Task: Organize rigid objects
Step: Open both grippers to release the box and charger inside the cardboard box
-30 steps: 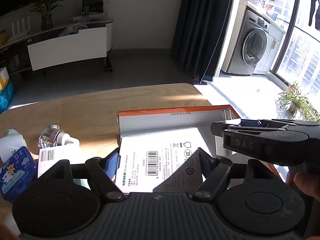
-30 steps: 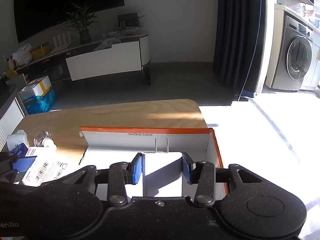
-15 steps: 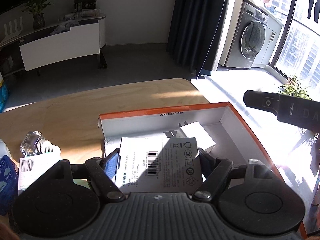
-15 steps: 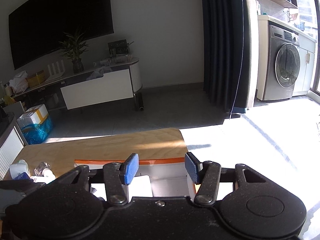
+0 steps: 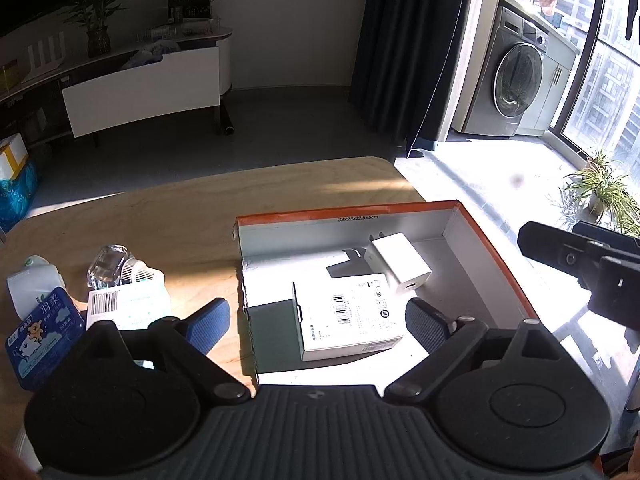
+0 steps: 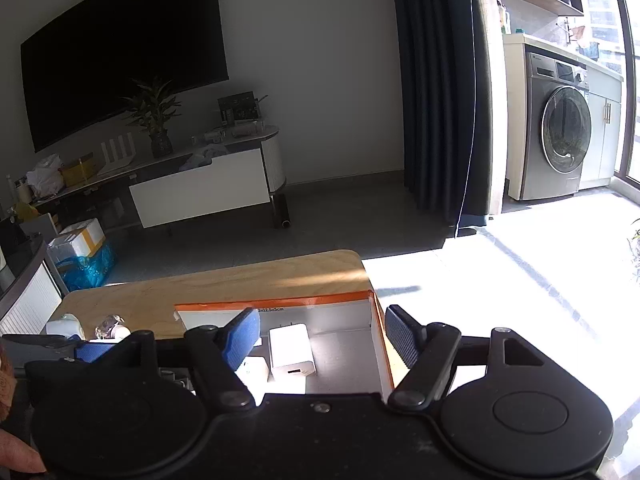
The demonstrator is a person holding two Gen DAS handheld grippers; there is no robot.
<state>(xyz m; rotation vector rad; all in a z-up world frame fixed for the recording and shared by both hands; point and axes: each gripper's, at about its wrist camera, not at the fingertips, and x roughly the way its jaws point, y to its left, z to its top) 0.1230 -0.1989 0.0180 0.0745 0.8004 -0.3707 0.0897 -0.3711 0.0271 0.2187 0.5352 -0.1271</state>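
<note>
An orange-edged cardboard box [image 5: 486, 240] lies open on the wooden table [image 5: 160, 216]. Inside it lie a flat white adapter carton [image 5: 344, 316] with a barcode and a white wall charger [image 5: 398, 264]. My left gripper [image 5: 318, 322] hovers over the box's near end; its jaws are opening, wide apart, and the carton rests free below them. My right gripper [image 6: 322, 332] is up and back from the box [image 6: 378, 344], jaws opening with nothing between them; the charger [image 6: 290, 350] shows beneath. The right gripper's body [image 5: 588, 264] shows at the right edge of the left wrist view.
Left of the box on the table stand a clear glass bottle [image 5: 108, 264], a white bottle [image 5: 34, 284], a blue tissue pack [image 5: 42, 332] and a pale barcoded carton [image 5: 128, 306]. The table edge drops to sunlit floor on the right. A person's hand [image 6: 16, 456] shows at the lower left.
The left gripper let go of the white carton, which now lies in the box. The right gripper let go of the charger, opened, and drew back and up.
</note>
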